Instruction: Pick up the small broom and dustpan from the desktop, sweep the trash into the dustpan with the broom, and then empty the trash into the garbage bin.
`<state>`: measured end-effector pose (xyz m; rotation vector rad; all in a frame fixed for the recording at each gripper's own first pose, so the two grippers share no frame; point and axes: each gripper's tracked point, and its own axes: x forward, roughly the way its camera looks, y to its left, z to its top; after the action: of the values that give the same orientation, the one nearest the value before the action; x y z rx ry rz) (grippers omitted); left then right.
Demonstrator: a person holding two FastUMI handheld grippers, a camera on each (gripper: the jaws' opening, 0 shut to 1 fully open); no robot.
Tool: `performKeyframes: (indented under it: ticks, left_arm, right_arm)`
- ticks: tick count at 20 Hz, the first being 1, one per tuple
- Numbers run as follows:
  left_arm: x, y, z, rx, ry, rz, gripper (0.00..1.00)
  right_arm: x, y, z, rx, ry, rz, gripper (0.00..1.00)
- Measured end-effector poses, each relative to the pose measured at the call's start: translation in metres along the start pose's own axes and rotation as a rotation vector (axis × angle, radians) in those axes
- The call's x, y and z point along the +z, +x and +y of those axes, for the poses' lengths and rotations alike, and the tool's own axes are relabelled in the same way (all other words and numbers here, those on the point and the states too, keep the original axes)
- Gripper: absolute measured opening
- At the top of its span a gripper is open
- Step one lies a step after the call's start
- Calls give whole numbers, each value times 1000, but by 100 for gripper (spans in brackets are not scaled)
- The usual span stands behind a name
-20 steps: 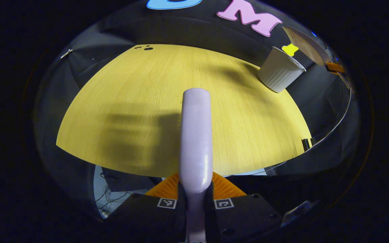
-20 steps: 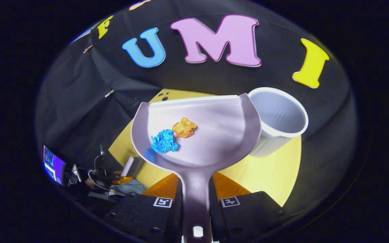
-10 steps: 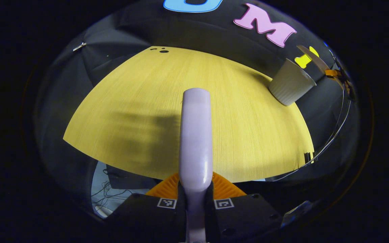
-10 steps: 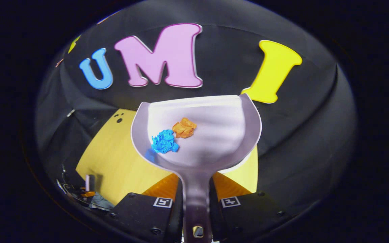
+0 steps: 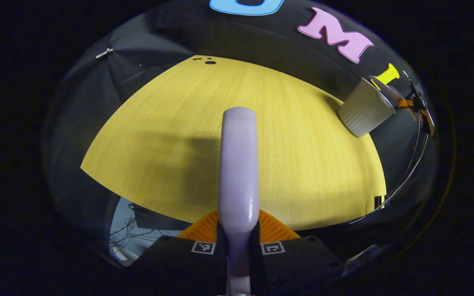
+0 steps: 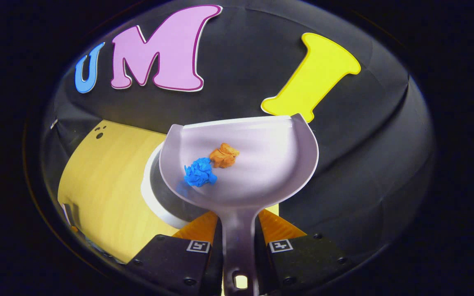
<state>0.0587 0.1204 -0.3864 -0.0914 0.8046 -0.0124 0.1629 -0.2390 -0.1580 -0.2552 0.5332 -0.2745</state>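
In the left gripper view my left gripper is shut on the pale lilac broom, which points forward above the yellow wooden table; its bristles are hidden. The white ribbed garbage bin stands at the table's far right, with the dustpan's edge just over it. In the right gripper view my right gripper is shut on the handle of the lilac dustpan. A blue paper ball and an orange paper ball lie in the pan. The bin's white rim shows under the pan's left side.
Black cloth walls close in the table at the back and right. Small dark holes mark the table's far edge. Cables lie on the floor below the table's near edge.
The right gripper has carried the dustpan rightward until it hangs over the bin, both paper balls still inside. The left gripper with the broom has drifted slightly away from the bin.
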Motion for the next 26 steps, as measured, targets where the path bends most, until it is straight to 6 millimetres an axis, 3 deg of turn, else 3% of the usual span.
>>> performKeyframes:
  ticks: [5,8,9,10,15,16,17,19,20,23,24,26]
  left_arm:
    - [5,1,-2,8,-2,9,26]
    - [8,2,-2,22,-2,17,26]
    - [7,2,-4,21,-7,23,26]
    - [7,2,-7,19,-7,27,27]
    - [9,3,-15,26,13,43,27]
    - [11,3,-18,25,15,42,27]
    - [12,4,-21,24,17,42,27]
    - [14,7,-25,21,18,41,27]
    - [15,8,-28,19,19,45,27]
    - [15,11,-35,13,40,55,27]
    - [17,13,-36,13,49,58,27]
    - [18,16,-41,10,58,61,27]
  right_arm:
    - [1,9,-21,-137,-182,-64,37]
    - [2,12,-24,-224,-279,-99,37]
    - [0,16,-25,-245,-303,-100,41]
    - [0,19,-27,-260,-326,-95,37]
    - [4,15,-33,-326,-432,-118,37]
    - [8,16,-35,-343,-477,-129,32]
    - [12,16,-34,-355,-526,-140,37]
    - [14,12,-36,-375,-625,-163,32]
    - [16,10,-39,-387,-681,-175,41]
    - [16,-1,-40,-405,-863,-204,32]
    - [16,-1,-39,-415,-940,-218,41]
    - [31,-8,-43,-464,-1168,-268,37]
